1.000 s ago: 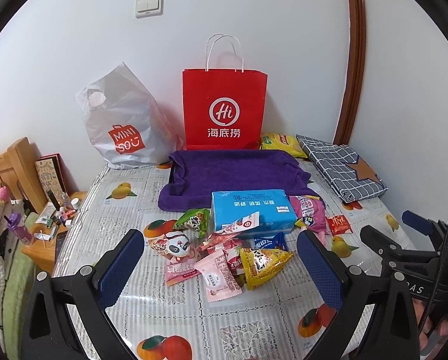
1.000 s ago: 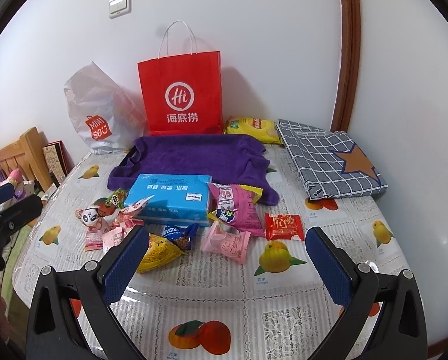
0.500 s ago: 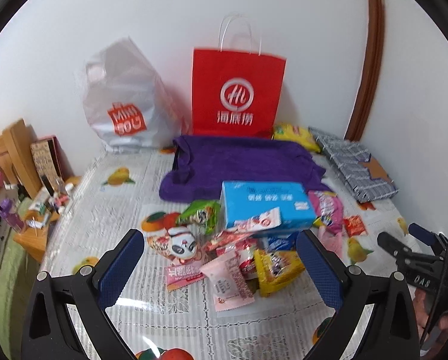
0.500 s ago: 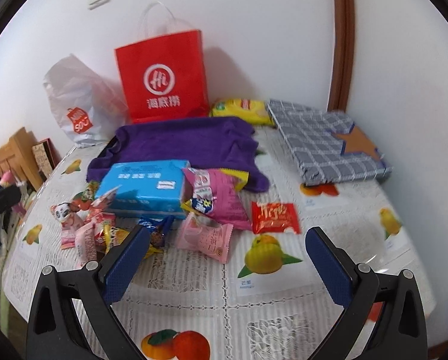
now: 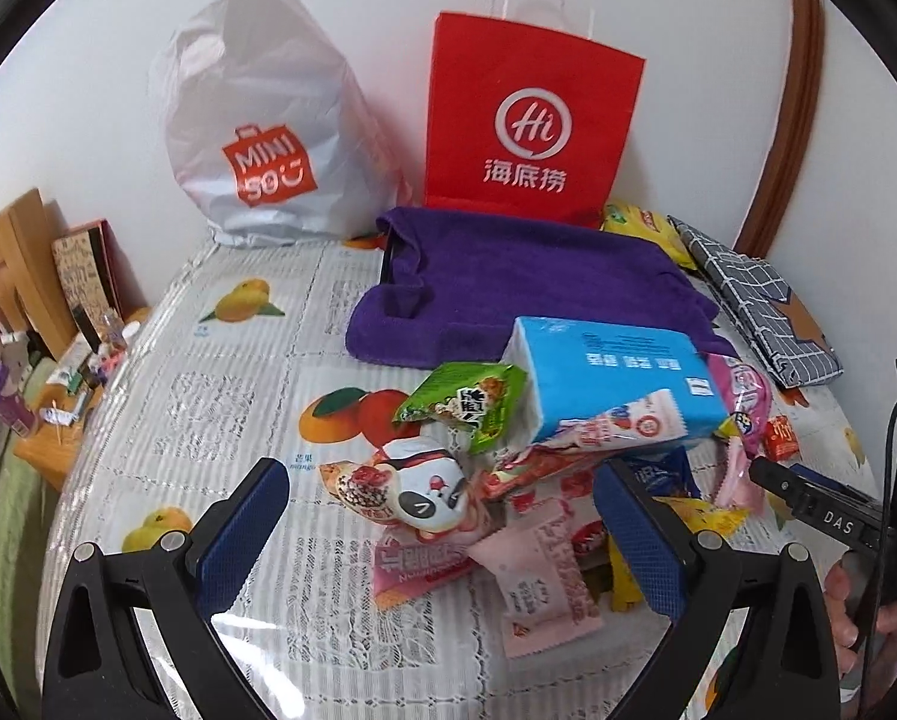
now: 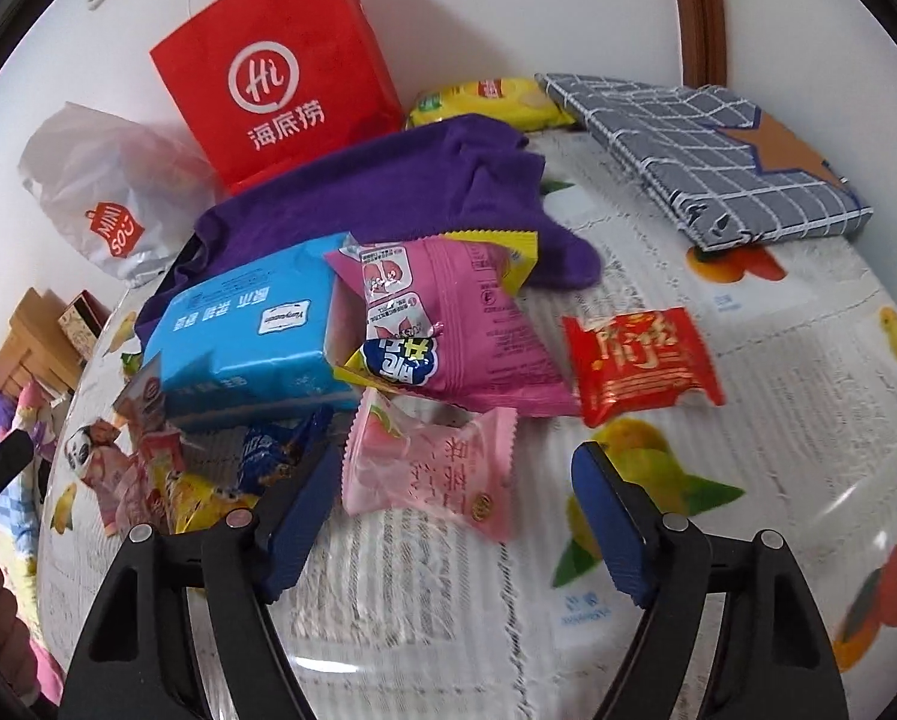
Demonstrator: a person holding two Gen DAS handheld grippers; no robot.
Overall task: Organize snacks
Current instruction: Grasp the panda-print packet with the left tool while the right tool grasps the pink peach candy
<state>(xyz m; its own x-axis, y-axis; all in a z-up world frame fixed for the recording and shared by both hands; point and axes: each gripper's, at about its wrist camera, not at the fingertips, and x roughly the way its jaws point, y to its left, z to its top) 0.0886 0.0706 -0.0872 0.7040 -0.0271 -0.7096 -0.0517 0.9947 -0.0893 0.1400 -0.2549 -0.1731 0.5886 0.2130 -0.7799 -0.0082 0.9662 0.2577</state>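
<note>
A heap of snack packets lies on the fruit-print tablecloth point(image 5: 220, 420) around a blue tissue pack point(image 5: 616, 372). My left gripper point(image 5: 442, 534) is open and empty, low over a panda-face packet point(image 5: 424, 489) and pink packets point(image 5: 538, 576). My right gripper point(image 6: 454, 510) is open and empty, its jaws on either side of a pale pink packet point(image 6: 430, 468). Beyond it lie a magenta packet point(image 6: 448, 330) and a red packet point(image 6: 640, 360). The blue tissue pack point(image 6: 250, 336) lies to the left.
A red paper bag point(image 5: 532, 126), a white MINISO plastic bag point(image 5: 268, 138), a purple towel point(image 5: 526, 288), a yellow chip bag point(image 6: 490, 102) and a folded grey checked cloth point(image 6: 718, 150) sit at the back. A cluttered wooden bedside stand point(image 5: 46, 420) is at left.
Both grippers have moved forward and down toward the snack heap. The right one has tilted and now has the pale pink packet between its open jaws.
</note>
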